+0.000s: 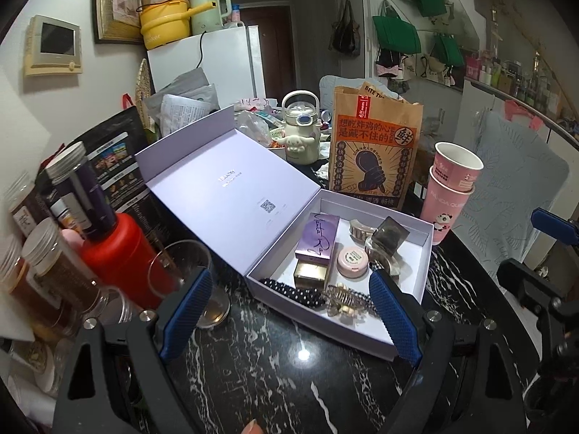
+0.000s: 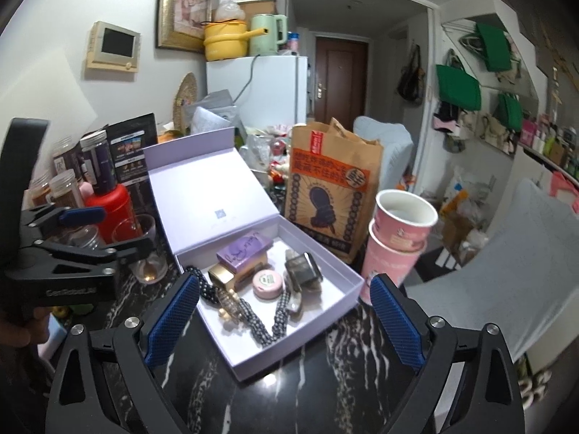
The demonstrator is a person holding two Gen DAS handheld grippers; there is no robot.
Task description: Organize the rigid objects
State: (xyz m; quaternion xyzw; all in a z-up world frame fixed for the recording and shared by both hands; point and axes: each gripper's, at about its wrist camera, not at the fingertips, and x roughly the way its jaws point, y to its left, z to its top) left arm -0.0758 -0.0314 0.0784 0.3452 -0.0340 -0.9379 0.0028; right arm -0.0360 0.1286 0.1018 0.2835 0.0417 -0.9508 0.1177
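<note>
Both grippers, left gripper and right gripper, gape empty near the open box; a careless reach could topple the stacked cups just right of it.

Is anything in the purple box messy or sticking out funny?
Mostly tidy. The dotted black headband looks odd: its end hangs over the front rim of the lavender box instead of lying flat inside. The lid still stands open. The purple carton leans on the gold box, a bit askew.
</note>
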